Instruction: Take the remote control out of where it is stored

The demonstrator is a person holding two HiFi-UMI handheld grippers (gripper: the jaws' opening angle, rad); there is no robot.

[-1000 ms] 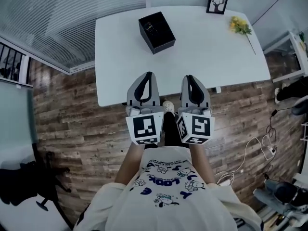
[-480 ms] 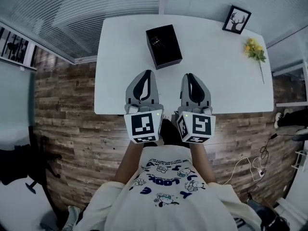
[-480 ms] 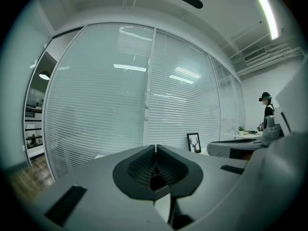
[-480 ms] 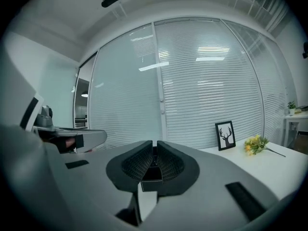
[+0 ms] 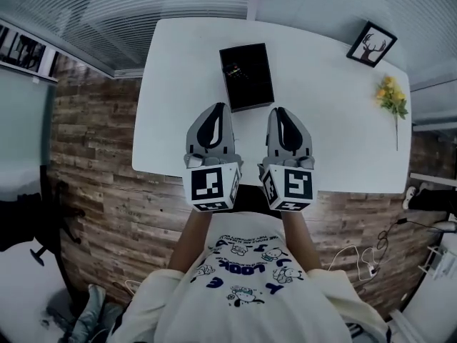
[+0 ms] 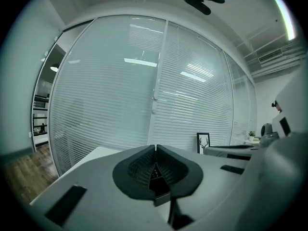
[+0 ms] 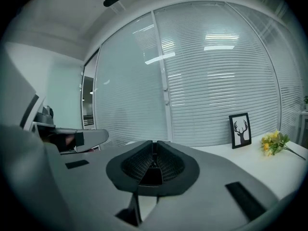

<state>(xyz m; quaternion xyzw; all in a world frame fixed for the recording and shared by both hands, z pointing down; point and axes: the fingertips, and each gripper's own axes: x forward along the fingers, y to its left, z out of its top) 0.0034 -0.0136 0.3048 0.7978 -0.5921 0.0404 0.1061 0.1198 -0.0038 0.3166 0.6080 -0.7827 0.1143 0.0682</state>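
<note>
Shirt (image 5: 246,277): bottom centre of the head view, white with cartoon print, cut off by the lower edge.
Left tongs (image 5: 221,108): centre of frame, left of the pair. Clenched, with the jaws meeting and nothing between them. Tips over the near strip of the table.
Right tongs (image 5: 277,111): just beside the left pair, also clenched and empty.
Table (image 5: 171,84): white, upper middle. Both tongs cover part of its near edge.
Box (image 5: 247,76): black, on the table just past the tips, in line with the gap between them and touching neither. Cannot tell whether it is open or lidded. In both gripper views it is hidden behind the tongs' own bodies.
Remote: not made out. Only faint glints show on the upper left part of the box.
Frame (image 5: 371,45): deer picture, upper right, standing at the far corner of the table.
Flowers (image 5: 391,95): yellow, at the right edge of the table.
Blinds (image 5: 143,6): across the top, behind the table.
</note>
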